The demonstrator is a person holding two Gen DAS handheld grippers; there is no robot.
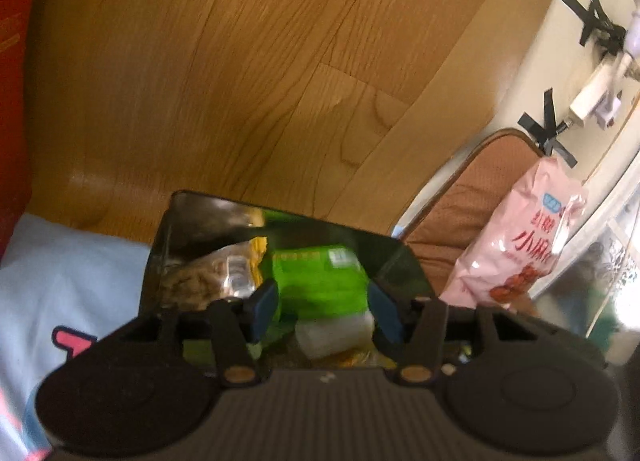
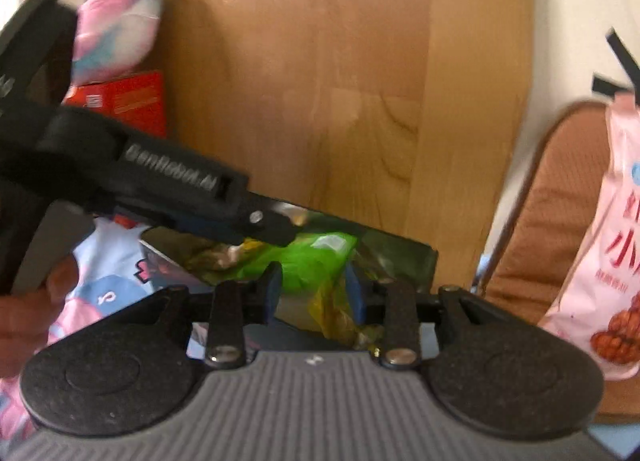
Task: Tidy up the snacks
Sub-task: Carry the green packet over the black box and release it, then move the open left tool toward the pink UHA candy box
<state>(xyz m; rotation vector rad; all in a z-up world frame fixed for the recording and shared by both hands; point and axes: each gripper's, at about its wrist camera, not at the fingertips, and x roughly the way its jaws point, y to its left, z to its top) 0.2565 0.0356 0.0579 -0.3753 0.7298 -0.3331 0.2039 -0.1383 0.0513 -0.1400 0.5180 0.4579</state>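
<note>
Both grippers hover over the dark box (image 1: 400,257) of snacks. The green packet (image 1: 320,281) sits dead ahead between the left gripper (image 1: 322,311) jaws, half open, gripping nothing. The right gripper (image 2: 314,291) is also half open and empty, a bit further back.

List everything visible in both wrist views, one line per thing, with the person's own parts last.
dark box: one, glossy dark, on the bed against the wooden board, holding snacks
green packet: one, bright green, inside the box
clear packet of brown snacks: one, left side of the box
pink bag: one, pink with red print, leaning on the brown cushion
red carton: one, left by the board
plush toy: one, pink, white and blue, on the carton
left hand-held gripper: black, blue pads, over the box
right hand-held gripper: black, over the box
hand: one, lower left
</note>
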